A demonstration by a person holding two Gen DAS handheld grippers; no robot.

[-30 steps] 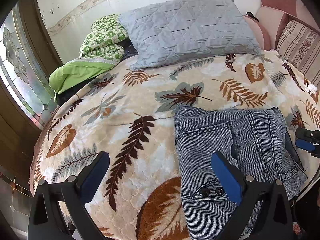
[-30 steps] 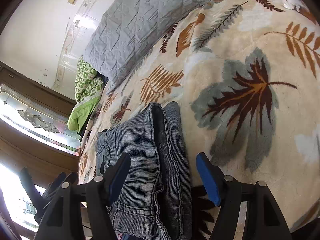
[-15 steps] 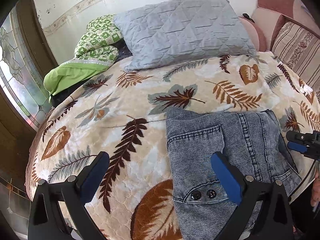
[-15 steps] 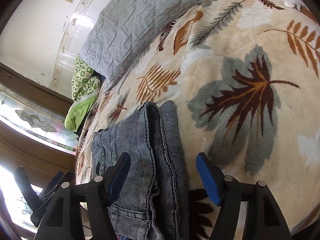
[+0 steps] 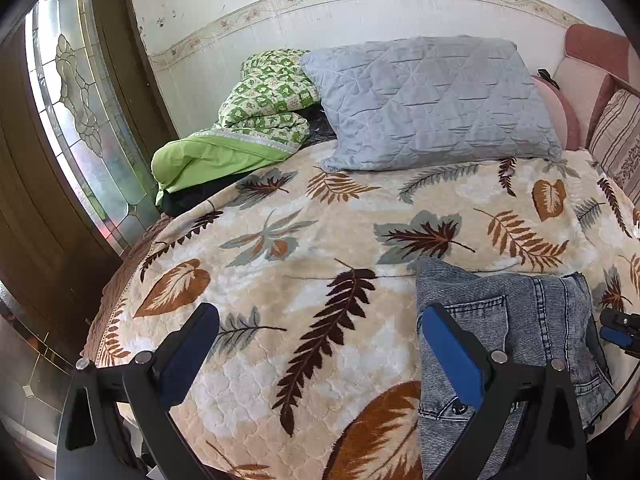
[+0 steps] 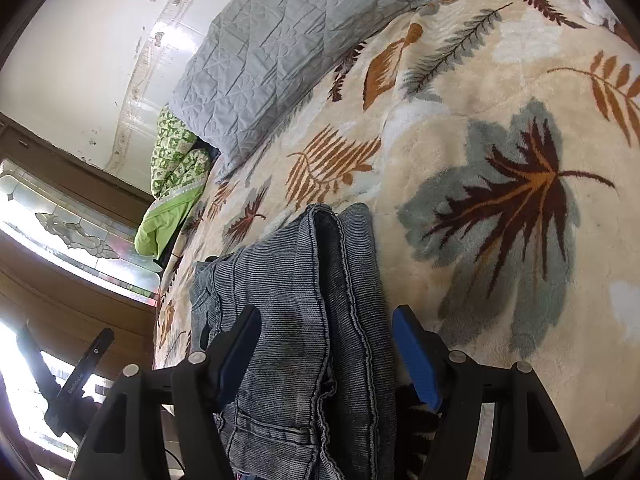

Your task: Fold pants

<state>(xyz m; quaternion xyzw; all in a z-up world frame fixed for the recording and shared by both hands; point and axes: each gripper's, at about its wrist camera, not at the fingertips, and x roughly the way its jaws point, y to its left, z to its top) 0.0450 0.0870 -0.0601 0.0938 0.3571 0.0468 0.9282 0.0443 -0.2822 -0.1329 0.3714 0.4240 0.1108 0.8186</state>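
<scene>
Grey-blue denim pants [image 5: 516, 328] lie folded in a compact stack at the near edge of the bed, back pocket up. In the right wrist view the stack [image 6: 320, 312] shows its layered folded edges. My left gripper [image 5: 320, 344] is open and empty, hovering above the blanket just left of the pants, with its right finger [image 5: 452, 352] over the pants' left edge. My right gripper [image 6: 326, 352] is open and empty, its fingers standing either side of the stack's near end. Its tip shows at the far right of the left wrist view [image 5: 618, 328].
The bed carries a cream leaf-print blanket [image 5: 300, 280]. A grey quilted pillow [image 5: 428, 100] and a green patterned quilt [image 5: 256, 120] lie at the head. A glass-panelled wooden door [image 5: 72, 120] stands left. A striped cushion [image 5: 616, 140] is at the right.
The left gripper has pulled back and turned left, so the pants sit further right and lower in its view. The right gripper has drawn back slightly. Both stay open.
</scene>
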